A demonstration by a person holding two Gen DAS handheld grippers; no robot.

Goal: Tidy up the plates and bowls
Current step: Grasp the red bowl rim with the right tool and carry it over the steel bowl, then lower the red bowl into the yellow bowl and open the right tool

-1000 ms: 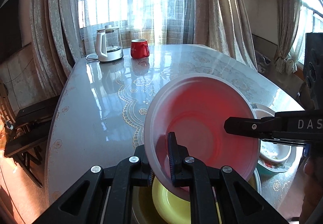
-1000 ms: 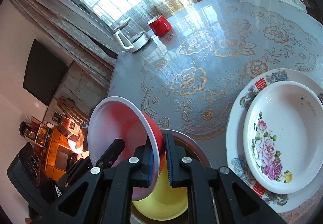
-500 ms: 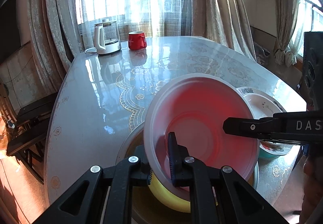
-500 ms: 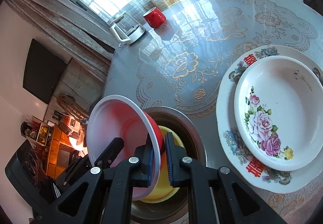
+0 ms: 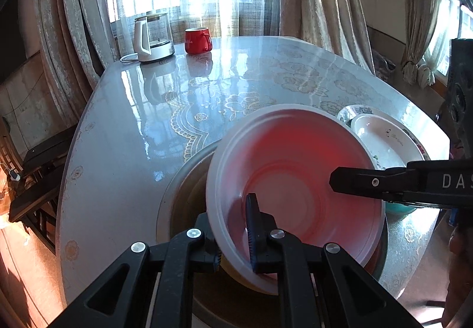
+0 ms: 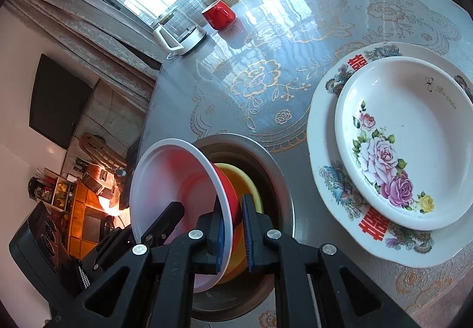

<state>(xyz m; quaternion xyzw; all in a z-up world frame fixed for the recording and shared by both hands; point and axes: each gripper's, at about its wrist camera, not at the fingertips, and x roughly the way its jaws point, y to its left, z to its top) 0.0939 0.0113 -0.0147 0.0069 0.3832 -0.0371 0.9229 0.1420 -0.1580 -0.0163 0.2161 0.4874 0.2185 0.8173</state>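
A red bowl [image 5: 295, 174] with a pale inside hangs tilted over a yellow bowl [image 6: 239, 180] that sits in a metal basin [image 6: 266, 156]. My left gripper [image 5: 230, 218] is shut on the red bowl's near rim. My right gripper [image 6: 233, 218] is shut on the rim at the other side, and its finger [image 5: 354, 184] reaches in from the right in the left wrist view. The red bowl [image 6: 177, 180] hides most of the yellow bowl [image 5: 236, 274] there. Whether the two bowls touch I cannot tell. A rose-patterned deep plate [image 6: 414, 136] lies on a larger patterned plate [image 6: 322, 121] to the right.
A glass kettle [image 5: 150, 38] and a red mug [image 5: 197, 40] stand at the table's far edge by the curtained window. A teal bowl [image 5: 399, 208] peeks out under the right gripper's arm. A dark chair [image 5: 38, 180] stands off the table's left side.
Both grippers have sunk with the red bowl toward the metal basin. More of the basin's rim and the plates at the right has come into view.
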